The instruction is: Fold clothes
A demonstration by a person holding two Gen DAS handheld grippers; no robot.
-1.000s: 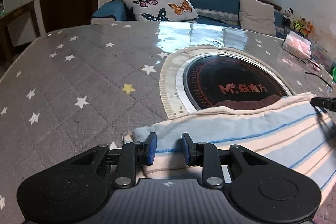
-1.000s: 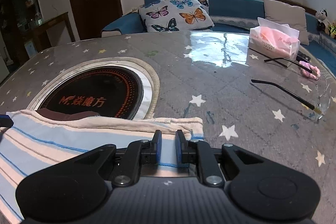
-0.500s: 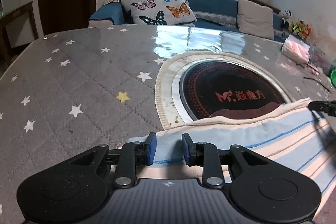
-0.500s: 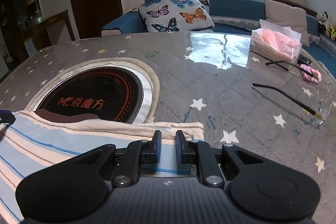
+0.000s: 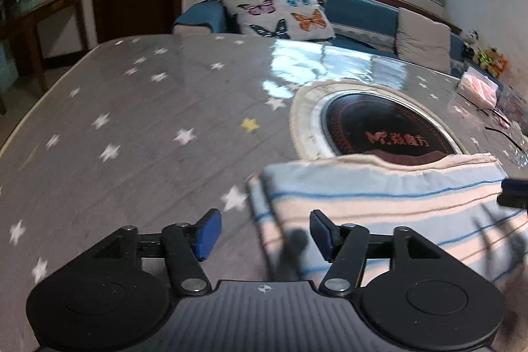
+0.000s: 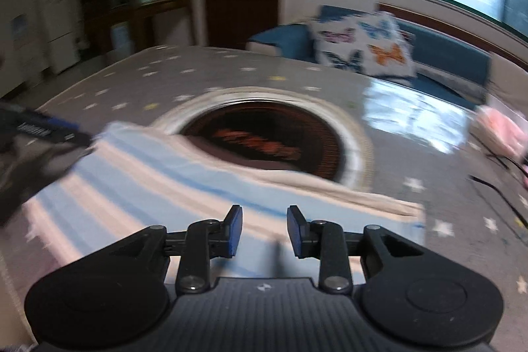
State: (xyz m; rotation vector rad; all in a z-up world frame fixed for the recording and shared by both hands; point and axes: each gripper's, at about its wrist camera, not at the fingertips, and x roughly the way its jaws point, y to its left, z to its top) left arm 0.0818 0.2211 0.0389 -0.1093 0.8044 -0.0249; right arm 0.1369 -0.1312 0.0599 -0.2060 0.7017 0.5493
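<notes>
The black round hotplate [image 5: 389,127] sunk into the tabletop [image 5: 138,127] has red lettering, an "M" logo plus Chinese characters I can't read through the blur. There's one garment [image 5: 389,207], folded flat, pale blue and peach bands with thin blue lines and a cream hem, lying at the hotplate's 6 o'clock edge and overlapping it. Two grippers: the left gripper [image 5: 264,231] is opening wide and the right gripper [image 6: 264,231] is opening too, narrower, neither pinching the cloth beneath.
</notes>
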